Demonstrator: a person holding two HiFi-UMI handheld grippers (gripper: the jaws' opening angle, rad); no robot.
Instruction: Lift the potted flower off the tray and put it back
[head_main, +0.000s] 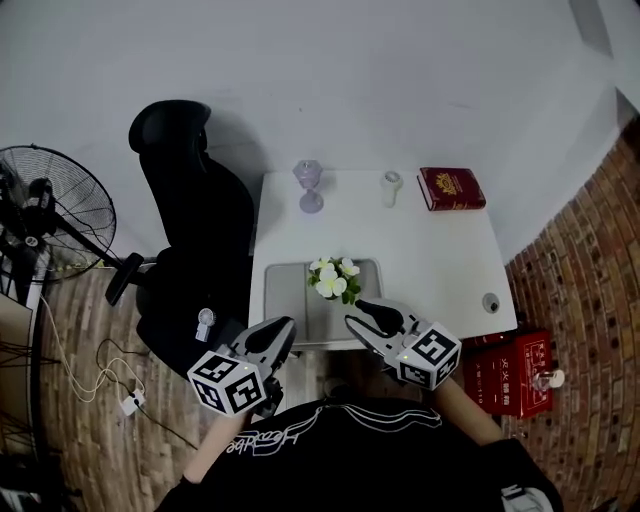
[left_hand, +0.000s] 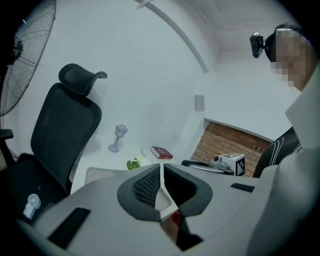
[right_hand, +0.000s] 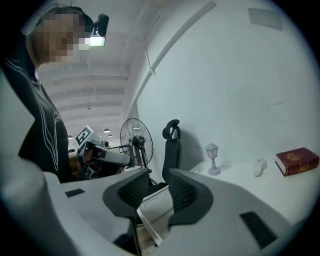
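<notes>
White table (head_main: 440, 250) carries one grey tray (head_main: 283, 292). One potted flower (head_main: 334, 279) stands on the tray, untouched. Two grippers are at the near edge: left gripper (head_main: 280, 332) jaws pressed together, right gripper (head_main: 356, 313) jaws slightly spread, both empty. Judgement: the lift is either finished or not begun. Also one red book (head_main: 452, 188) and one lantern ornament (head_main: 309, 186).

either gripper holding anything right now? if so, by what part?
Nothing is held. The left gripper is shut and empty. The right gripper has its jaws apart, only the tray showing beyond the gap. The potted flower sits on the tray, untouched.
</notes>
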